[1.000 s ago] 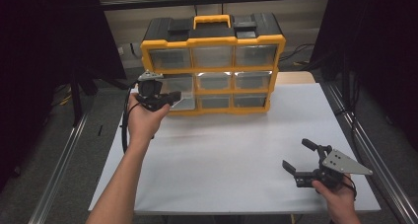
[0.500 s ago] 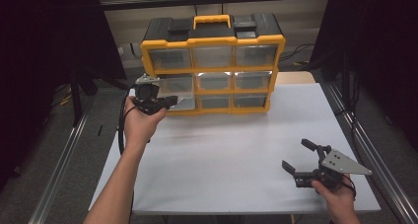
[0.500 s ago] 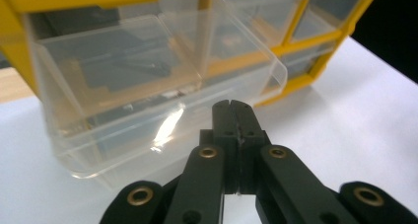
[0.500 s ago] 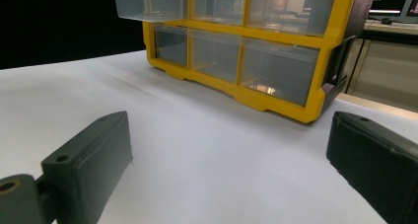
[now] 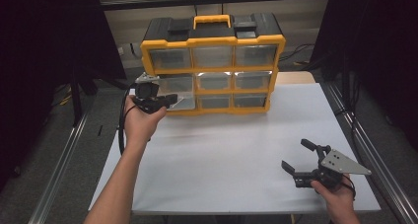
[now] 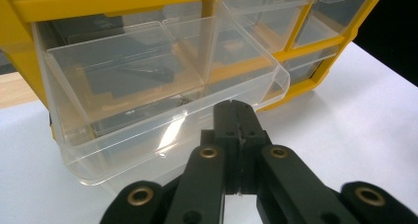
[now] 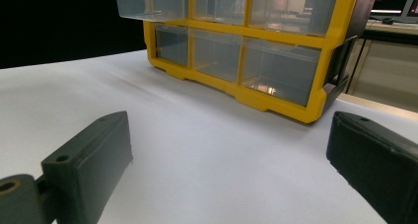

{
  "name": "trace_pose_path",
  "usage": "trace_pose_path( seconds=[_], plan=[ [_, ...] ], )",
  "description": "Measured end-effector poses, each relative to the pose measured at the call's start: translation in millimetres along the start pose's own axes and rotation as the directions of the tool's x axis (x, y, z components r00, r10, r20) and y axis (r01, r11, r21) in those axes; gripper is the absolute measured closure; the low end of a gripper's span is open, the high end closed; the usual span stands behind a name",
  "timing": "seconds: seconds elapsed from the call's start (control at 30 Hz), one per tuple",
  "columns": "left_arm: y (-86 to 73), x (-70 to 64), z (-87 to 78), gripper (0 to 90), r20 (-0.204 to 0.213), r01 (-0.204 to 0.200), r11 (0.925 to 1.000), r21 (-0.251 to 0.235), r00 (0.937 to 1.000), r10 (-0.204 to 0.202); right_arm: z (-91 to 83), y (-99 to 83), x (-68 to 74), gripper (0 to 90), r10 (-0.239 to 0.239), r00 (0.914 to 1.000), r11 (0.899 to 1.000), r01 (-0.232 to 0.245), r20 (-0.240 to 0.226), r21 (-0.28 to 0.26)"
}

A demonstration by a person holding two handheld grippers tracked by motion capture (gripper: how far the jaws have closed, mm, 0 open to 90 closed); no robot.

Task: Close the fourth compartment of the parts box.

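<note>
Drawer (image 6: 162, 110) farther out than before — left tongs (image 6: 240, 116) clamped.

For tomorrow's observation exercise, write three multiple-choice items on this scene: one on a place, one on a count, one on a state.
1. Where is the pulled-out clear drawer in the yellow organizer?
A. top row, right
B. middle row, left
C. bottom row, centre

2. How many drawer fronts does the organizer show in the high view?
A. six
B. nine
C. twelve

3. How do the right gripper jaws stand?
A. wide apart
B. pressed together
C. clamped on a drawer

Answers:
1 B: the drawer juts out at the middle row's left end, by the left gripper.
2 B: three rows of three.
3 A: the right gripper view shows bare white table between its two jaws.
</note>
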State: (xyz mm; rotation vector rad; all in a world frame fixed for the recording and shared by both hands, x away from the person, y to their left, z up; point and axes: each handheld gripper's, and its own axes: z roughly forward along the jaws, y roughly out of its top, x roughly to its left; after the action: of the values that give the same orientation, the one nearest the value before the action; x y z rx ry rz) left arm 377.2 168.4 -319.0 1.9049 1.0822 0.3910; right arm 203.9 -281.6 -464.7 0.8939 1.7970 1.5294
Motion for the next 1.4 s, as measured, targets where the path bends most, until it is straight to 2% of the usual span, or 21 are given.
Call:
trace_pose_path(
  seconds=[0.03,0.1,0.2,0.33,0.37,0.4,0.43,0.5,0.53,0.57,0.6,0.63,0.7,0.73,0.83,0.9,0.93,1.0,1.1,1.17,1.4],
  plan=[
    [-0.3,-0.5,-0.6,90.0,-0.009,-0.004,1.0,0.007,0.9999,0.004,0.1,-0.1,-0.1,3.1,0.0,1.0,1.0,0.0,0.0,0.001],
    [-2.0,-1.9,-0.7,90.0,0.007,0.008,1.0,0.003,0.9999,-0.008,-0.1,-0.2,-0.2,3.1,0.003,1.0,1.0,-0.003,0.002,0.002],
    [-4.5,-0.5,-2.6,90.0,0.007,-0.008,0.9997,0.025,0.9999,0.008,-0.2,-0.5,-0.7,3.1,0.007,1.0,1.0,-0.007,0.002,0.005],
    [-9.2,2.1,-2.3,90.0,0.017,0.013,0.9997,0.023,0.9998,-0.013,0.0,-0.1,0.0,3.1,0.001,1.0,1.0,-0.001,-0.001,0.001],
    [-9.3,3.9,-3.0,90.0,0.016,-0.006,0.9992,0.039,0.9999,0.006,0.0,0.0,0.2,3.1,0.0,1.0,1.0,0.0,-0.001,0.001],
    [-9.5,3.2,-2.1,90.0,0.016,0.002,0.999,0.045,0.9999,-0.002,0.1,-0.1,0.2,3.1,0.002,1.0,1.0,-0.002,-0.001,0.002],
    [-9.5,3.4,-1.8,90.0,0.014,-0.009,0.9987,0.05,0.9999,0.008,0.4,-0.3,-0.3,3.1,-0.003,1.0,1.0,0.003,-0.001,0.002],
    [-9.2,3.6,-1.0,90.0,0.01,-0.005,0.9989,0.046,0.9999,0.005,0.5,-0.2,-0.4,3.1,-0.001,1.0,1.0,0.001,-0.002,0.002],
    [-8.9,2.9,-0.2,90.0,0.003,0.019,0.9997,0.016,0.9998,-0.019,0.6,-0.1,-0.5,3.1,-0.004,1.0,1.0,0.004,-0.002,0.001],
    [-7.7,3.6,-0.6,90.0,0.008,0.027,0.9996,0.011,0.9996,-0.027,0.6,-0.2,-0.4,3.1,-0.004,1.0,1.0,0.004,-0.001,0.0],
    [-6.6,4.3,-0.9,90.0,0.008,0.013,0.9996,0.024,0.9999,-0.013,0.4,-0.3,-0.5,3.1,-0.001,1.0,1.0,0.001,-0.003,0.004],
    [-6.1,4.0,0.1,90.0,0.009,0.02,0.9996,0.021,0.9998,-0.021,0.3,-0.5,-0.7,3.1,0.001,1.0,1.0,-0.001,-0.002,0.005],
    [-5.7,6.6,0.4,90.0,0.002,-0.005,0.9993,0.036,1.0,0.005,0.0,-0.4,-1.1,3.1,-0.001,1.0,1.0,0.001,-0.002,0.007],
    [-6.0,6.8,1.7,90.0,-0.004,0.003,0.9995,0.033,1.0,-0.002,0.0,-0.4,-1.1,3.1,-0.003,1.0,1.0,0.003,-0.002,0.007],
    [-5.9,8.7,5.3,90.0,0.017,0.024,0.9996,0.017,0.9996,-0.025,-0.4,-0.4,-0.8,3.1,0.0,1.0,1.0,0.0,-0.001,0.008],
    [-4.8,8.4,6.2,90.0,0.015,0.015,0.9998,0.015,0.9998,-0.016,-0.2,-0.5,-1.3,3.1,-0.002,1.0,1.0,0.002,-0.003,0.008],
    [-4.2,7.5,7.2,90.0,0.018,0.025,0.9997,0.005,0.9995,-0.025,-0.2,-0.5,-1.2,3.1,0.002,1.0,1.0,-0.002,0.0,0.007],
    [-2.3,7.2,7.7,90.0,0.012,0.019,0.9998,0.005,0.9997,-0.019,0.0,-0.6,-1.2,3.1,0.004,1.0,1.0,-0.004,-0.003,0.005],
    [-1.0,8.9,9.8,90.0,-0.001,0.04,0.9991,-0.015,0.9992,-0.04,0.4,-0.7,-1.4,3.1,0.001,1.0,1.0,-0.001,-0.003,0.004],
    [-0.1,10.6,10.2,90.0,0.005,0.048,0.9984,-0.031,0.9988,-0.048,-0.1,-0.6,-0.9,3.0,0.004,1.0,1.0,-0.004,-0.002,0.008],
    [2.2,10.2,13.1,90.0,-0.011,0.051,0.9975,-0.048,0.9986,-0.052,0.1,-0.8,-1.1,3.1,0.003,1.0,1.0,-0.003,-0.004,0.006]
  ],
)
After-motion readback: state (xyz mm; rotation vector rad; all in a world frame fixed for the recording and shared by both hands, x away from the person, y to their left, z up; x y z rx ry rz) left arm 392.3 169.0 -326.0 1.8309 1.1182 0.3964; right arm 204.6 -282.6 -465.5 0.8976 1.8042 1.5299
